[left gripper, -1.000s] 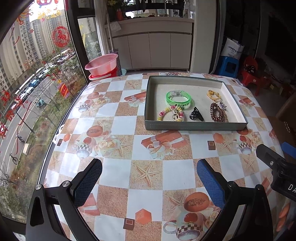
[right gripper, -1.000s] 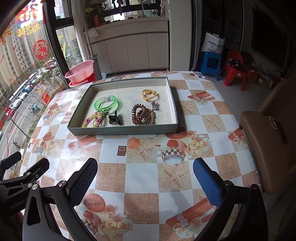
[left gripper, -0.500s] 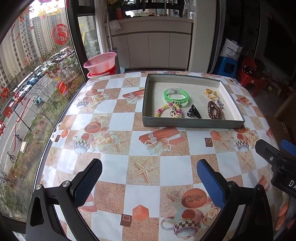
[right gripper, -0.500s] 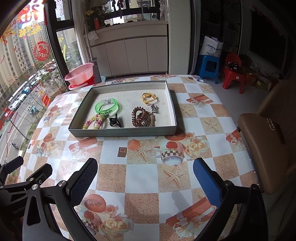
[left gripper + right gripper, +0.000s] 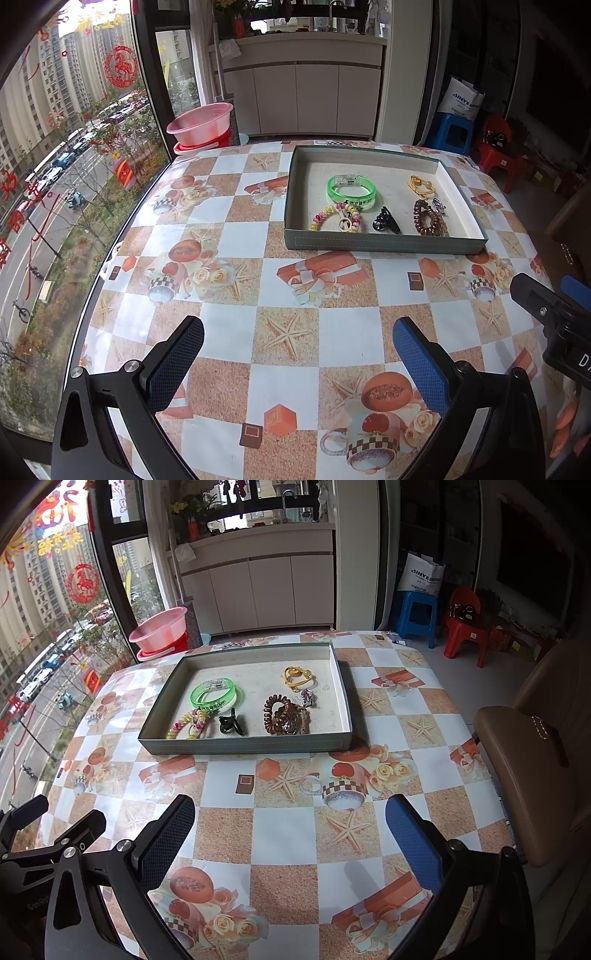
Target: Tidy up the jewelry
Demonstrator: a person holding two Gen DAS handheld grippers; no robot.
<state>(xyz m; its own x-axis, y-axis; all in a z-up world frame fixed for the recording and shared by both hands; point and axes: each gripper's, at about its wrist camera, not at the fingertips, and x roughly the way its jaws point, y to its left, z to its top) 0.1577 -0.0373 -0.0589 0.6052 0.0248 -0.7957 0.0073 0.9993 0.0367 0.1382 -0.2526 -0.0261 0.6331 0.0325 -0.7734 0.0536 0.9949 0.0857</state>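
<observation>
One tray (image 5: 243, 744), two bracelets (image 5: 214, 694), perhaps four hair pieces (image 5: 284, 716)

High-rise home: patterned-oilcloth counter (image 5: 229, 236), kitchen cabinets (image 5: 317, 99), wash basin (image 5: 159, 629), plastic stools (image 5: 419, 613), tower-block window view.

Both cameras sit low over the near part of the table (image 5: 236, 236), each looking forward between its own spread fingers toward the cabinets and window at the far side. The left wrist view stands further left, so the tray (image 5: 384, 243) lies right of its centre; the right wrist view sees the tray (image 5: 243, 744) left of centre. Both share the tray, well ahead, and the pink basin (image 5: 199, 123) behind.
</observation>
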